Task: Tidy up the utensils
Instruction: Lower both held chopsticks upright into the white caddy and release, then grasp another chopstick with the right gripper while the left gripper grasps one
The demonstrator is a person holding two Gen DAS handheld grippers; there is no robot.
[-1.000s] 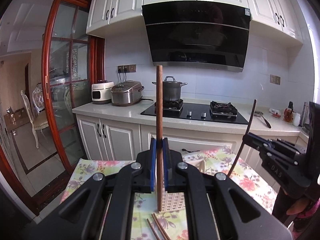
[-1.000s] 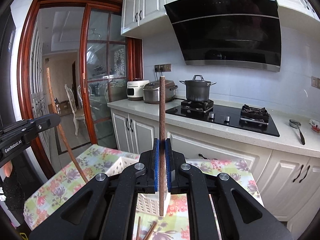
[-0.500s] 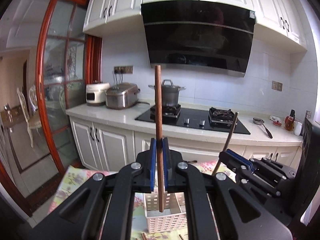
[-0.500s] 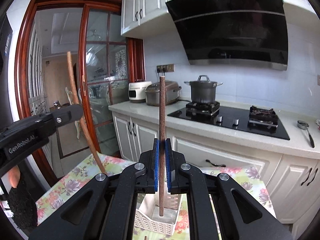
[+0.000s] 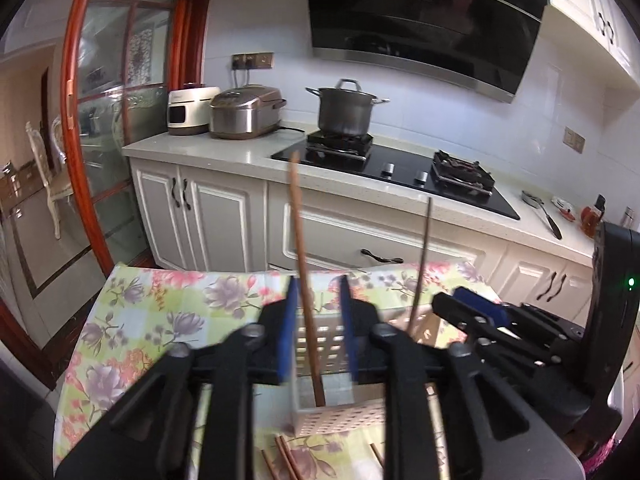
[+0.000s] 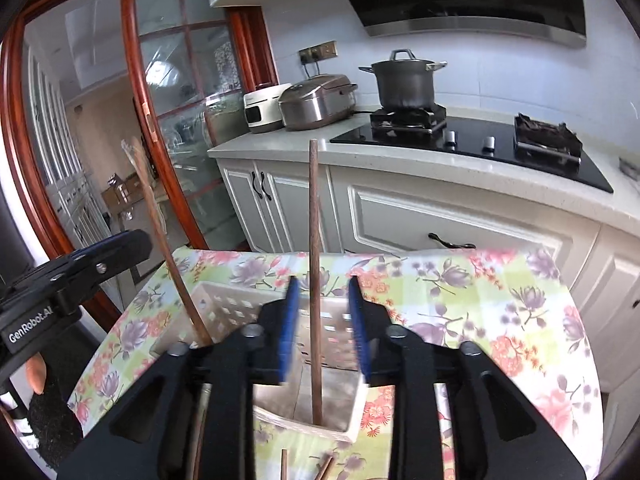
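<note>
Both grippers, left (image 5: pixel 318 330) and right (image 6: pixel 324 326), released, fingers apart. Two brown wooden chopsticks (image 5: pixel 305 280) (image 6: pixel 313 280) stood inside white perforated plastic basket (image 6: pixel 224 300). More loose chopsticks (image 5: pixel 282 460) left lying just before basket.

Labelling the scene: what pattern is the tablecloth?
Floral checks, pink and purple, on the tablecloth; right wrist view.
</note>
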